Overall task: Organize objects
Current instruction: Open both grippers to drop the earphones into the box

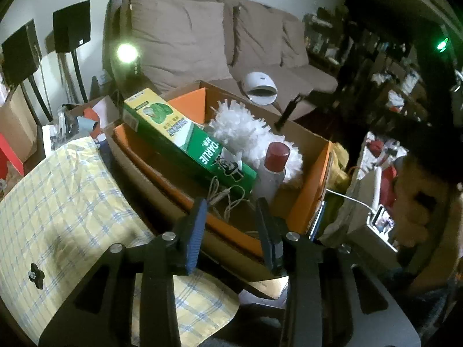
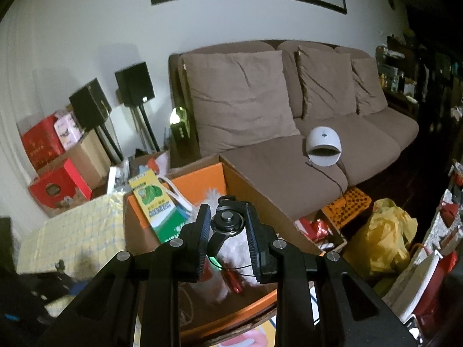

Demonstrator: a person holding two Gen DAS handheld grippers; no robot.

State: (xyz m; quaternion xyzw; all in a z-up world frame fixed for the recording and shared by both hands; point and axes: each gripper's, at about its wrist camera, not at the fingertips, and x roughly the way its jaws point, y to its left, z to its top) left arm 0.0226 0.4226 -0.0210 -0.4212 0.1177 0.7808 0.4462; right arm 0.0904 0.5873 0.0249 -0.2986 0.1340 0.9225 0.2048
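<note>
An open cardboard box [image 1: 315, 190] with an orange lining holds a green toothpaste carton [image 1: 188, 141], a white fluffy duster [image 1: 240, 127], a clear bottle with a red cap [image 1: 273, 167] and a tangle of thin white cord [image 1: 228, 199]. My left gripper [image 1: 232, 206] hangs over the box's near rim, open, its pads clear of the cord lying below. In the right wrist view my right gripper [image 2: 227, 218] is shut on a black round knob-like gadget [image 2: 227, 222], above the same box [image 2: 249, 185], the carton [image 2: 162, 211] and the duster [image 2: 209, 196].
A yellow checked cloth [image 1: 58, 202] covers the surface left of the box. Behind it stands a brown sofa [image 2: 260, 101] with a white dome device [image 2: 322, 144]. Black speakers [image 2: 134, 86] and red boxes [image 2: 55, 185] are at the left. A yellow bag [image 2: 382, 237] lies on the right.
</note>
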